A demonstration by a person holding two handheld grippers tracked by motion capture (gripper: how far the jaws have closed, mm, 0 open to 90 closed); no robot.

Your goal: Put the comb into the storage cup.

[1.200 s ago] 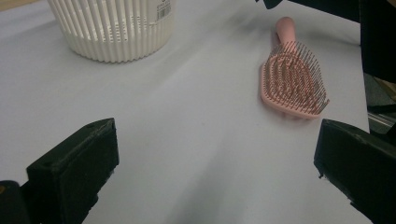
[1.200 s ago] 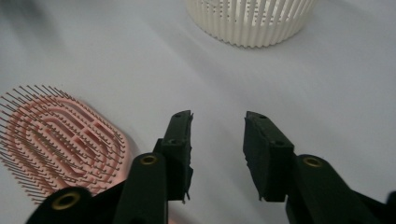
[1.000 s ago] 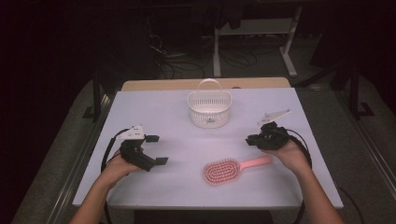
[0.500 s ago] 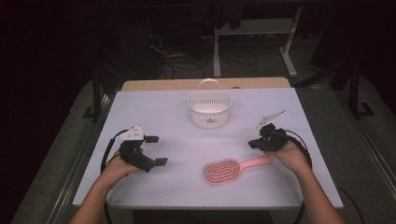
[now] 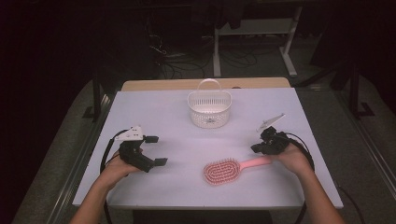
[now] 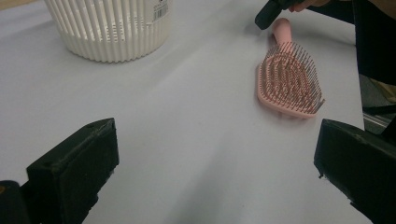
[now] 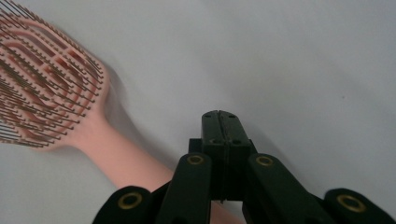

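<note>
We can read no words, brand names or numbers anywhere. The one printed item we find is a small white sticker with a barcode on the outer wall of the white slatted basket, seen at the top edge of the left gripper view; its black bars are visible, but any digits beneath them are too small and cropped for us to make out. In the high view the same basket stands near the far edge of the table, and the sticker there is too small to read. The pink hairbrush carries no marking that we can see.
</note>
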